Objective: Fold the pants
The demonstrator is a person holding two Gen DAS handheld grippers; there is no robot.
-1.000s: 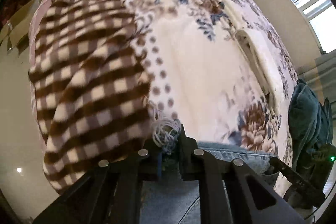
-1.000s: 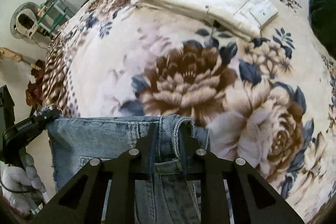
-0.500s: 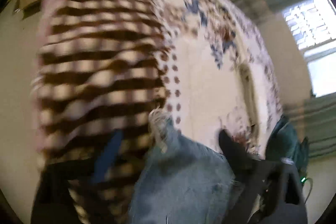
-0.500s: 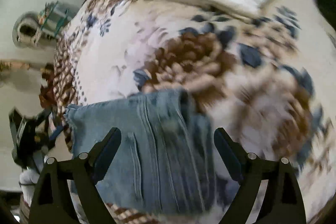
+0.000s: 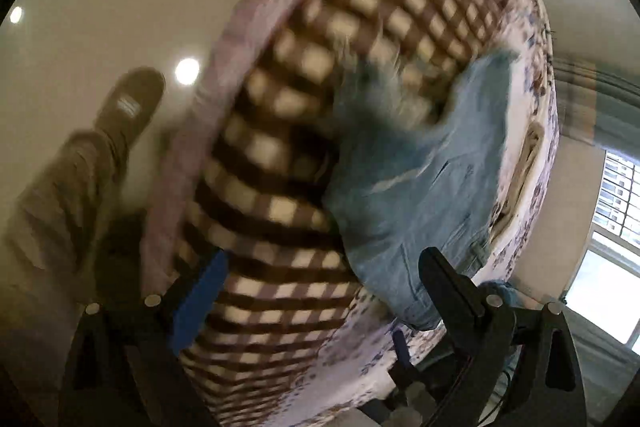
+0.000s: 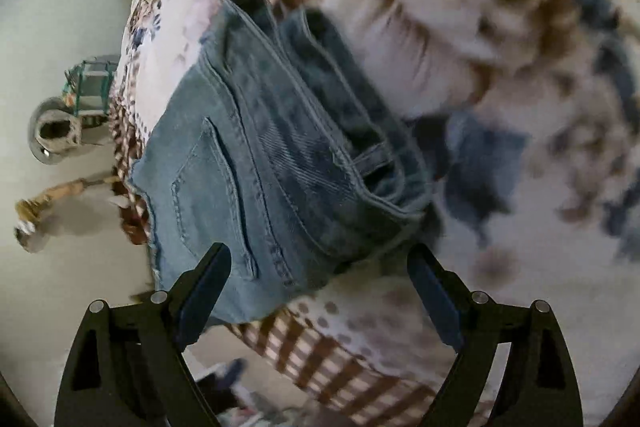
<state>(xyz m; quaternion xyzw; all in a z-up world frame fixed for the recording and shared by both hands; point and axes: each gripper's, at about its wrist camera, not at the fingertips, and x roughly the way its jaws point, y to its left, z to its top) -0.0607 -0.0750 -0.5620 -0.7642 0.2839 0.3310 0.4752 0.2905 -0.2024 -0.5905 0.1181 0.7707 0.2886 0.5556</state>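
Observation:
The folded light-blue jeans (image 6: pixel 272 163) lie on the flowered blanket (image 6: pixel 500 39) of the bed, near its checked edge. They also show in the left wrist view (image 5: pixel 432 195), blurred. My right gripper (image 6: pixel 320 283) is open and empty, just in front of the jeans. My left gripper (image 5: pixel 320 291) is open and empty, drawn back over the checked part of the blanket (image 5: pixel 280 155), apart from the jeans.
A folded cream garment (image 5: pixel 528 155) lies farther on the bed. The person's leg and shoe (image 5: pixel 120 115) stand on the floor to the left of the bed. A metal bin (image 6: pixel 56 131) and a small rack (image 6: pixel 92 79) stand on the floor. A window (image 5: pixel 616 195) is at the right.
Both grippers opened and let go of the jeans, then pulled back from them. The jeans now lie folded on the bed.

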